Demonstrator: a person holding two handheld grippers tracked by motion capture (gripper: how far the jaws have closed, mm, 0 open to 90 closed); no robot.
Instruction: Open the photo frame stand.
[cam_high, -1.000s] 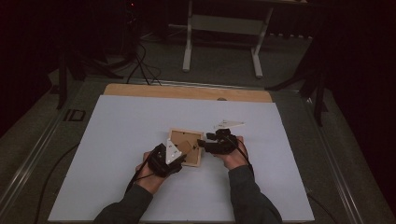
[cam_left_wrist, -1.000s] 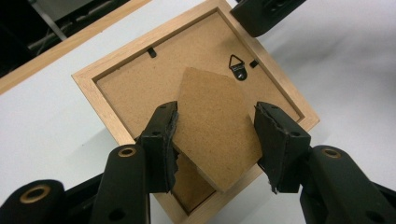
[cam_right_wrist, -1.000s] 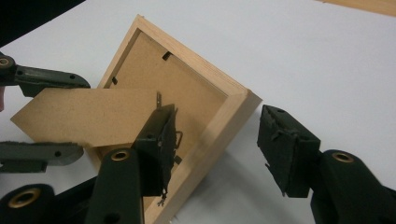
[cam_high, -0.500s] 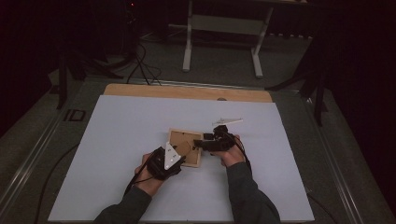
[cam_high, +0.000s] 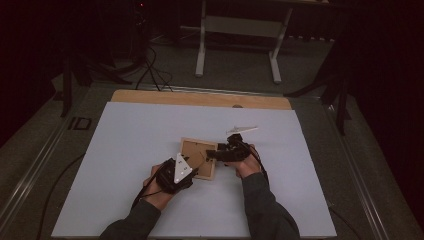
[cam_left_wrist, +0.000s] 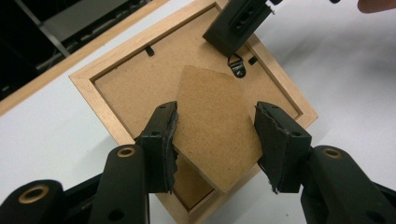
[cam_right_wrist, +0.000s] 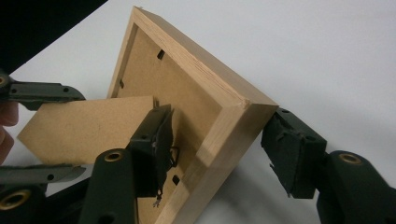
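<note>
Picture frame (cam_high: 198, 158) lies face-down mid-table on the white sheet (cam_high: 125, 150), well clear of every table edge, with open room all round; only a small white piece (cam_high: 241, 130) lies near, just beyond it. Left gripper (cam_left_wrist: 215, 142) is spread, jaws flanking the raised fibreboard stand (cam_left_wrist: 212, 126) at the frame's near corner, contact unclear. Right gripper (cam_right_wrist: 219, 154) is spread, jaws straddling the frame's right corner, one inside the back recess, one just outside.

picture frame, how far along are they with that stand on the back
Done: the picture frame lies face down on the white table, its backing board seated. In hand: the left gripper straddles the raised easel stand, jaws open; the right gripper brackets a frame corner. Left: probably setting the stand and standing the frame up.
</note>
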